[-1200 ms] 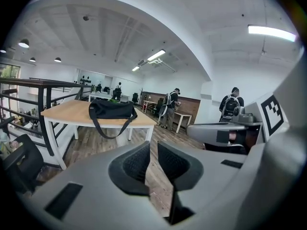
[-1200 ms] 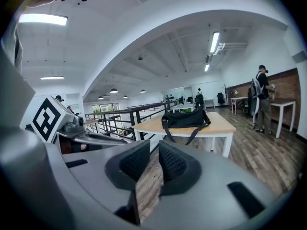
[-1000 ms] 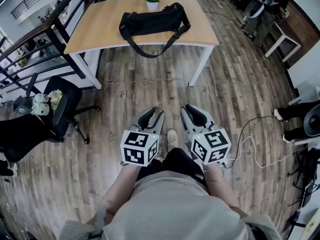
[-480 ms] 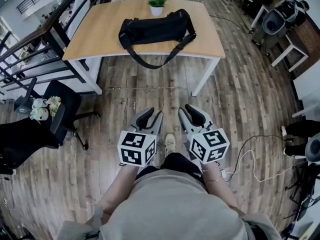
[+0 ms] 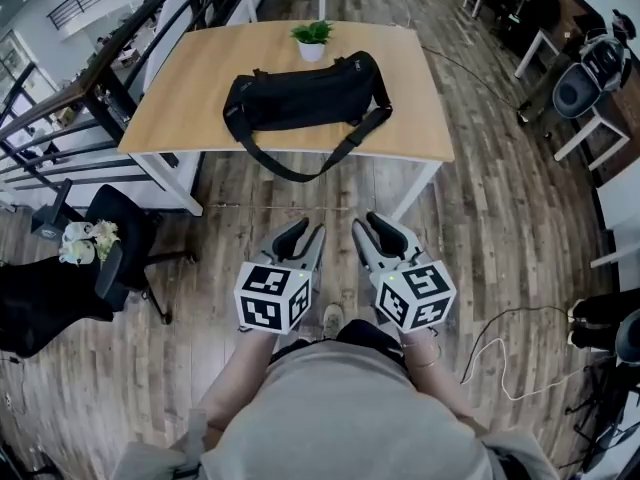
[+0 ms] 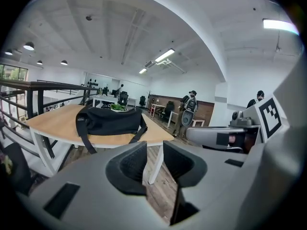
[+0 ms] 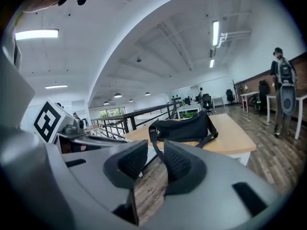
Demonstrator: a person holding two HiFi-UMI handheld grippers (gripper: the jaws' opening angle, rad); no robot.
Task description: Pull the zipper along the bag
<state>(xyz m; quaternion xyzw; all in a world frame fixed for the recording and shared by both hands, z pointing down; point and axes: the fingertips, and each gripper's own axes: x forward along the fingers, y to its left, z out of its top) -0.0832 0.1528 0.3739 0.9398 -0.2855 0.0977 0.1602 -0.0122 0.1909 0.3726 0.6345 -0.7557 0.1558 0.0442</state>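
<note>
Close in, the left gripper (image 5: 308,233) at 11 o'clock holds its jaws slightly apart on nothing, the right gripper (image 5: 366,226) at 1 o'clock has just been opening its jaws, also empty, and well beyond at 12 o'clock the black bag (image 5: 300,93) lies on the wooden table (image 5: 190,88), a potted plant (image 5: 312,38) just behind it.

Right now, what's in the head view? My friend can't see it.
A black bag lies on a wooden table by a potted plant. Nearer, the left gripper and right gripper are empty and open; the right's jaws have just been opening.
</note>
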